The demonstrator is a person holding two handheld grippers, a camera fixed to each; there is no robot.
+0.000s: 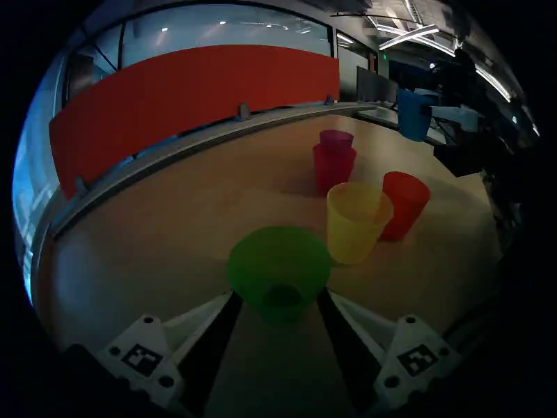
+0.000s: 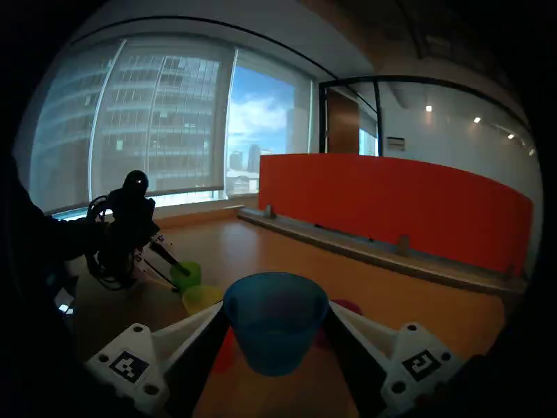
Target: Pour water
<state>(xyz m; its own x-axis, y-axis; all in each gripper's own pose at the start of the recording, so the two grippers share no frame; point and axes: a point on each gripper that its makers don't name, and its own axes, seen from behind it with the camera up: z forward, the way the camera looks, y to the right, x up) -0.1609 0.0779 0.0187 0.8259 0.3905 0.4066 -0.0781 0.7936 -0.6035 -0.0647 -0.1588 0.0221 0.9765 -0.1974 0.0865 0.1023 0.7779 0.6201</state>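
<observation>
In the left gripper view, the left claw pinches the green cup, with one finger on each side of it, at the near part of the bench. We cannot tell if the cup rests on the wood or hangs a little above it. To the left of the cup the wooden top is bare up to the rail and the orange panel that close the far edge, so the open room lies on that side. To the right it is tighter. The yellow cup stands just beside the green one, and the red cup stands just behind the yellow cup, partly hidden by it. Farther back a pink cup stands with a purple cup sitting in it. We look into the green and yellow cups from above, but we cannot tell if there is water in them. Far off at the right the blue cup is held up, well apart from this group.

In the right gripper view, the right claw pinches the blue cup between its two fingers, mouth up. The wall of the cup lets some light through, yet we cannot tell if it holds water. Beyond it a wide bare strip of bench runs to the rail and the orange panel. At the left, farther off, the left claw holds the green cup, and the yellow cup is just beside it. Tall windows stand behind.
</observation>
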